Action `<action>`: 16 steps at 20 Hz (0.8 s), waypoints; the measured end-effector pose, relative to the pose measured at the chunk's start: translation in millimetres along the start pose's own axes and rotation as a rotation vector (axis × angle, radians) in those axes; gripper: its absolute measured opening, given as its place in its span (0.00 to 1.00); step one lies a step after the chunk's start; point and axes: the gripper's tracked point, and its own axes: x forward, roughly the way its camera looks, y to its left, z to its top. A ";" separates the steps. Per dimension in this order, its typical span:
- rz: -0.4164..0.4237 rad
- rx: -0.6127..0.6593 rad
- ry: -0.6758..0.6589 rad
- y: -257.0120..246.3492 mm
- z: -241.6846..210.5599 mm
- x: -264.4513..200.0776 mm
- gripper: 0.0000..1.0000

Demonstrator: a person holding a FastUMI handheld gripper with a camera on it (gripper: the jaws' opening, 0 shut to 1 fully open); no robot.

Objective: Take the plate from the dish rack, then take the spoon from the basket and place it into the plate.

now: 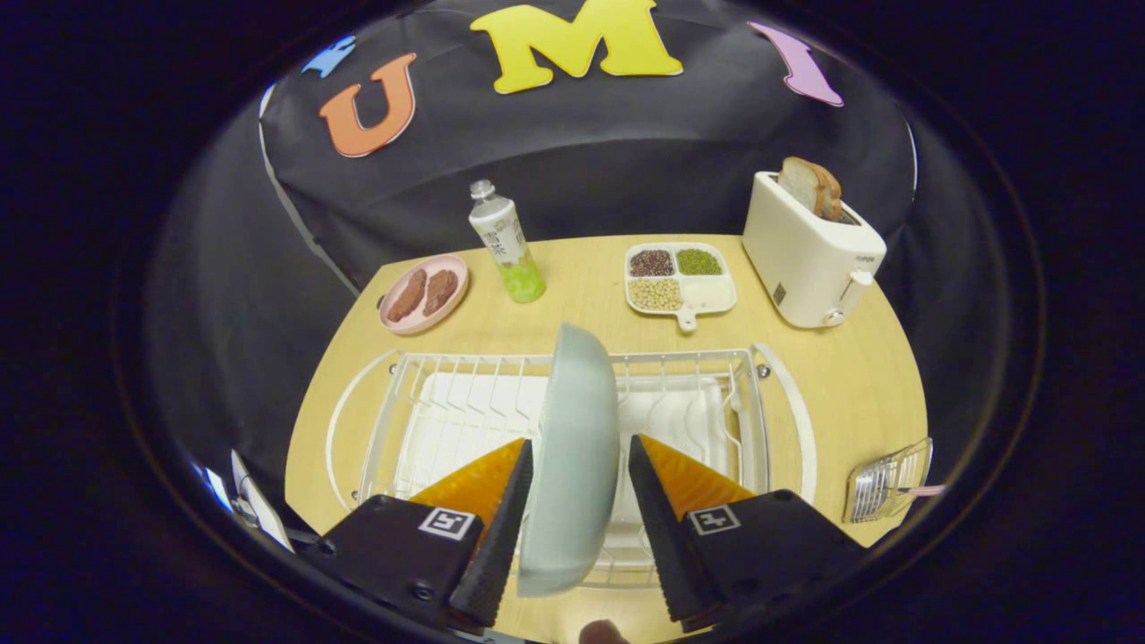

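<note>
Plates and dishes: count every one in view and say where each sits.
3. Pale plate upright in the rack between the open tongs; pink plate with meat beside the bottle; divided dish beside the toaster.

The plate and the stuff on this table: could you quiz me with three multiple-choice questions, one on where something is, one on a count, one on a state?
1. Where is the plate?
A. flat on the table
B. on edge in the dish rack, between the gripper fingers
C. on the toaster

2. How many compartments of the divided tray hold beans or grains?
A. one
B. three
C. five

3. What is the state of the gripper's fingers?
A. clamped on the bottle
B. shut with nothing in them
C. open, one on each side of the plate

Answers: 1 B, the plate stands upright in the rack wires. 2 B, dark, green and pale fillings show, the fourth looks bare. 3 C, a gap shows between the plate and the right finger.
</note>
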 end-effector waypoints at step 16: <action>-0.261 -0.042 0.019 -6.3 9.2 -15.4 0.39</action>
